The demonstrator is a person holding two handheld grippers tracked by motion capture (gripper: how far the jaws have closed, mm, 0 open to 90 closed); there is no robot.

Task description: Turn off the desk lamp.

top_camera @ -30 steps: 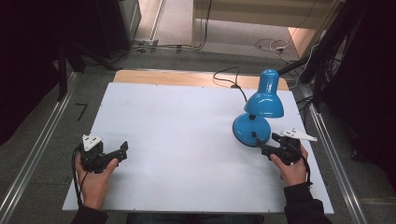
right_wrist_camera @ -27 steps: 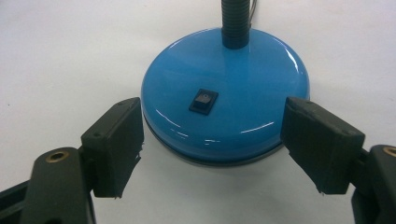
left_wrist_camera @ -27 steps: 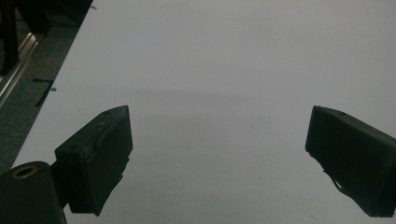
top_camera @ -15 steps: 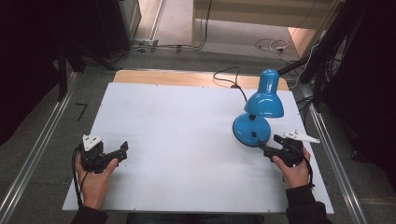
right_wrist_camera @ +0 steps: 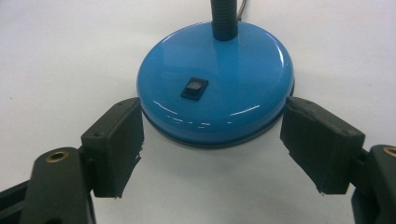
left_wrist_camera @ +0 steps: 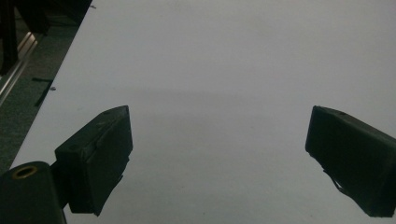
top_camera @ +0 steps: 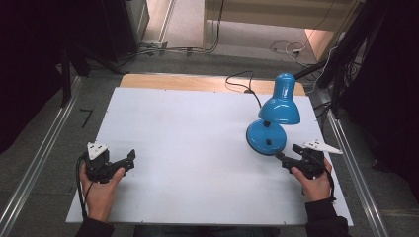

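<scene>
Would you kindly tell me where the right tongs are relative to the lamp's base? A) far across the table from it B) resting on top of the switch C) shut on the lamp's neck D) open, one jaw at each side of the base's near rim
D: in the right gripper view the right tongs stand open, with a jaw at each side of the blue base near its front rim.

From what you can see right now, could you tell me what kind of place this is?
Probably a lab recording station, not a home: a bare white table framed by metal rails, loose cables across the floor, and a lone blue desk lamp as the prop.
</scene>
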